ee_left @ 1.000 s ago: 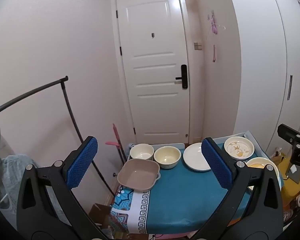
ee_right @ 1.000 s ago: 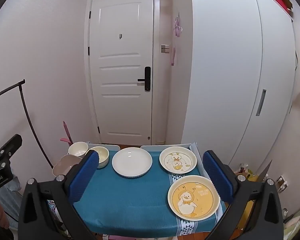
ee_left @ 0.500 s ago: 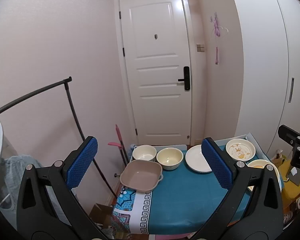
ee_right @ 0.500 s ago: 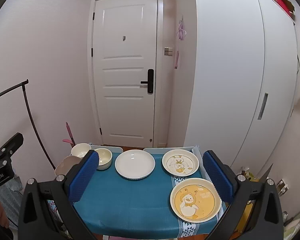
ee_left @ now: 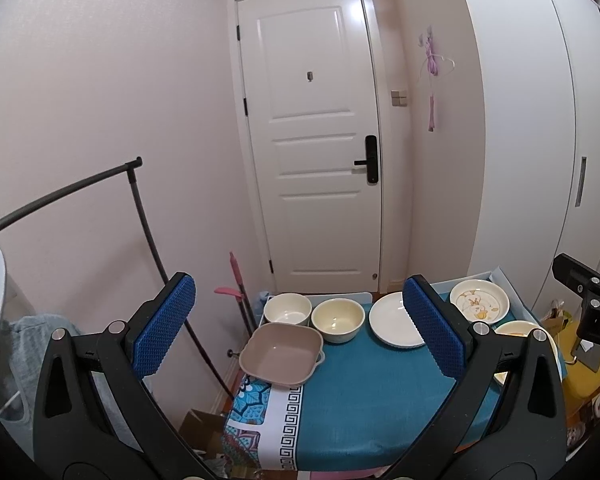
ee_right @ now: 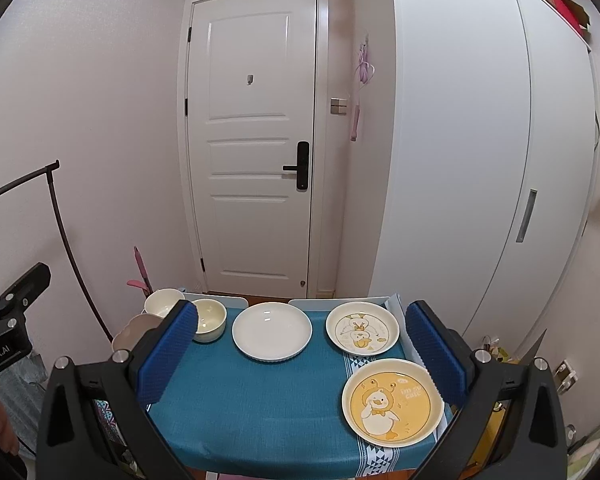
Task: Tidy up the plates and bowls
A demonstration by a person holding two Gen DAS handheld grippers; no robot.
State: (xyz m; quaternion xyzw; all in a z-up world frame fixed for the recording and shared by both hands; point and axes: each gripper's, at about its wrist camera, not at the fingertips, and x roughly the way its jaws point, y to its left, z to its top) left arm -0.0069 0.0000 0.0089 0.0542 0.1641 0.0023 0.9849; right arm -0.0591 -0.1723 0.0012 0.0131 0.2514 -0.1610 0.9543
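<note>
Hovering above the near edge of a small table (ee_right: 260,400) w/ a teal cloth, both grippers hang spread wide and pinching nothing. Left gripper (ee_left: 300,332) frames the pink dish (ee_left: 280,354) and two bowls; right gripper (ee_right: 300,352) frames the plates.

Seen from the right wrist cam: white plate (ee_right: 272,331) sits at 12 o'clock of the cloth's centre, pale duck plate (ee_right: 362,328) at 2 o'clock, yellow duck plate (ee_right: 392,402) at 4 o'clock, just beside the right fingertip pad. Cream bowl (ee_right: 209,320) lies at 10 o'clock, partly behind the left pad, w/ the white bowl (ee_right: 162,303) just beyond it at the far-left corner. All dishes stand apart except the pink dish, which nearly touches both bowls and overhangs the table's left edge.

Background, left wrist cam: white door (ee_left: 312,140) w/ black handle at 12 o'clock, wardrobe (ee_left: 540,120) at 2 o'clock, dark clothes rail (ee_left: 140,200) at 9 o'clock, pink-handled broom (ee_left: 236,284) leaning by the wall.
</note>
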